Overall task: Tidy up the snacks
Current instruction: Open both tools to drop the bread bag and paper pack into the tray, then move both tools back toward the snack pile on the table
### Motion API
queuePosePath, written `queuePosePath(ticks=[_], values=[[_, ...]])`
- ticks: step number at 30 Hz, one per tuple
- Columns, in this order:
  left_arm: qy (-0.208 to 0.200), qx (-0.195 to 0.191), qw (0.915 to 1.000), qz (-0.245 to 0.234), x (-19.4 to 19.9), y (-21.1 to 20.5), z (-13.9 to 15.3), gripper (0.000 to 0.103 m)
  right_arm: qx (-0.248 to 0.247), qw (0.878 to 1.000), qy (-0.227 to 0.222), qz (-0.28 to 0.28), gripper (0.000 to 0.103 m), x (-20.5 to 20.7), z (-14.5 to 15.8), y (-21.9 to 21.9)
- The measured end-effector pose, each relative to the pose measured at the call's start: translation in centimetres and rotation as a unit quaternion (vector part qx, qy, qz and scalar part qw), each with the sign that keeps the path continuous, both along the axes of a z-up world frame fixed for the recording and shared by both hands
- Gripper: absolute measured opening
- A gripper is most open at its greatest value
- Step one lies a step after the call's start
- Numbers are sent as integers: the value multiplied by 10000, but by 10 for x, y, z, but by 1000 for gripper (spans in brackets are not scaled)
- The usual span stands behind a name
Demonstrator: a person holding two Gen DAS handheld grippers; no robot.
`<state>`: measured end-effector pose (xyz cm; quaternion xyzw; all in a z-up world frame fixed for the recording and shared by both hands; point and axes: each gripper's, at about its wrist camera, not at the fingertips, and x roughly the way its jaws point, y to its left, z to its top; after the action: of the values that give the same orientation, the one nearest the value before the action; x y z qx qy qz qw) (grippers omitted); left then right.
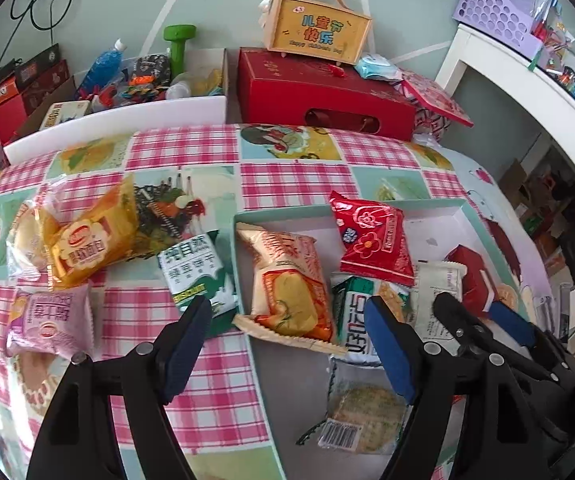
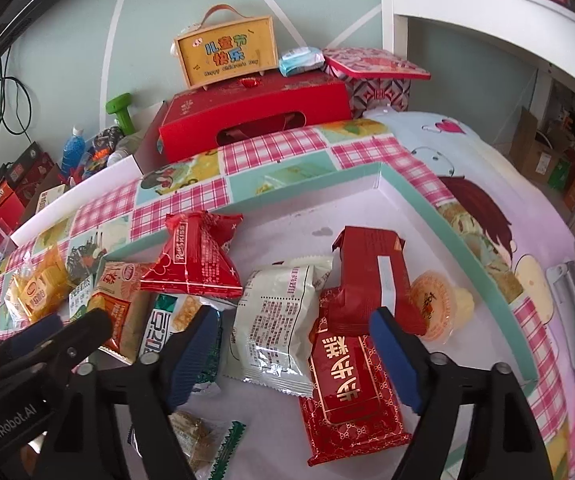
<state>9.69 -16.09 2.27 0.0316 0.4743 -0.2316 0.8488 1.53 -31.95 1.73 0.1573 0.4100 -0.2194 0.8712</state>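
Over the shallow box (image 1: 439, 210) on the checked surface (image 1: 223, 392), both claws hang spread and empty, the left claw (image 1: 287, 350) above the orange-and-gold packet (image 1: 287, 284) already lying inside. Three snacks lie outside, to that claw's left: the green-and-white biscuit packet (image 1: 197, 268) just beside the box wall with its long axis pointing away, then a yellow bread packet (image 1: 83, 240) and a pink packet (image 1: 53, 320). Judging by this, the left claw is nearer them than the right claw (image 2: 293, 354), which hovers over the white packet (image 2: 275, 320) and red packet (image 2: 347, 392).
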Motion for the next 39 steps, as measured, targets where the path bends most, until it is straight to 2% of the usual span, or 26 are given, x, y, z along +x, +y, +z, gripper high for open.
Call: queuePosePath(ticks=[4, 5, 6, 10, 12, 22, 29, 39], values=[[-111, 446, 9985, 296, 0, 6, 1, 80, -95, 9999, 41, -4, 98, 1, 0, 1], [-144, 547, 9976, 406, 1, 9, 1, 84, -117, 9999, 61, -12, 102, 1, 0, 1], [-174, 638, 9965, 513, 2, 12, 0, 90, -130, 9999, 69, -17, 103, 1, 0, 1], [-382, 926, 9904, 951, 8, 24, -1, 94, -185, 9998, 106, -27, 103, 2, -1, 2], [-416, 948, 9890, 1060, 10, 29, -1, 99, -214, 9997, 119, -25, 103, 2, -1, 3], [-416, 952, 9864, 1271, 10, 49, 3, 99, -124, 9995, -50, 273, 103, 9, 9, 25], [-403, 1290, 9768, 1661, 12, 82, 0, 99, -125, 9981, -72, 600, 103, 18, 13, 50], [-308, 1270, 9658, 2238, 11, 134, 0, 99, -128, 9946, -149, 1015, 103, 28, 16, 85]])
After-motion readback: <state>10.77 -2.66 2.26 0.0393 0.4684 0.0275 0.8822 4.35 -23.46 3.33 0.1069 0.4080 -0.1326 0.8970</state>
